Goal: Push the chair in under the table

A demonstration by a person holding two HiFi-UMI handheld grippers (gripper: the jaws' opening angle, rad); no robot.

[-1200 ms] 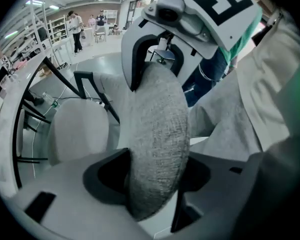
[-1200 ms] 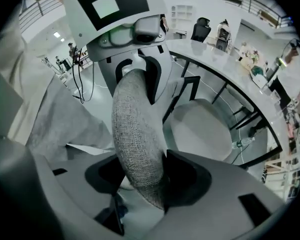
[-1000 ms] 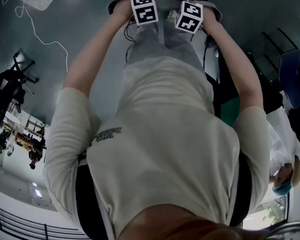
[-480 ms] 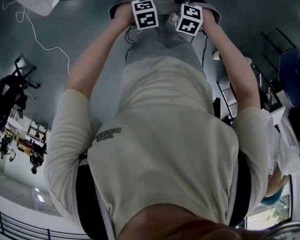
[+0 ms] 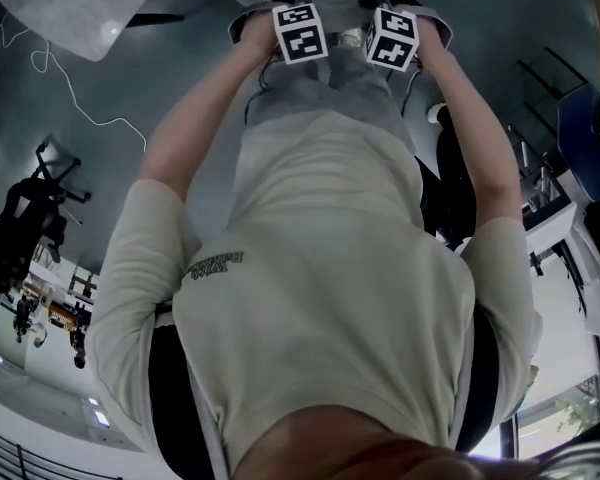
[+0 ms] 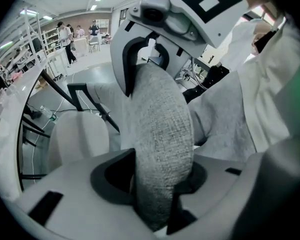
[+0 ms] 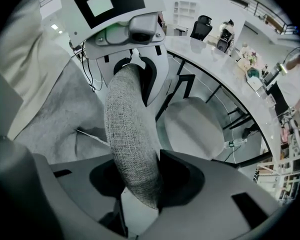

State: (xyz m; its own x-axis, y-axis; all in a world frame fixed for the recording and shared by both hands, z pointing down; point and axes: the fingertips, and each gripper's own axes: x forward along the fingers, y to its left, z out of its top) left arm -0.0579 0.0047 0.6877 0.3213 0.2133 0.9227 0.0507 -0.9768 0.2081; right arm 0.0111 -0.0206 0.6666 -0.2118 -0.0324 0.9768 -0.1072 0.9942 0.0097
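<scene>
— Chair point(image 6: 162, 144)?
— Grey, coarse woven fabric.
— Left gripper point(image 6: 155, 184), right gripper point(image 7: 145, 184)?
— Pale grey, dark recesses. Cubes point(image 5: 300, 30): white with black square markers.
— Shirt point(image 5: 330, 268), floor point(image 5: 180, 88)?
— Cream shirt; dark blue-grey floor.

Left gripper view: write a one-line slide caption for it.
The left gripper, its jaws just closed, clamps the top edge of the grey fabric chair back.

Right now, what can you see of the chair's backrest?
The chair backrest is a thick, rounded pad covered in grey woven fabric, plain and unmarked. Its top edge runs between the jaws of the left gripper and the right gripper, which have just been closing and now clamp it, one beside the other.
</scene>
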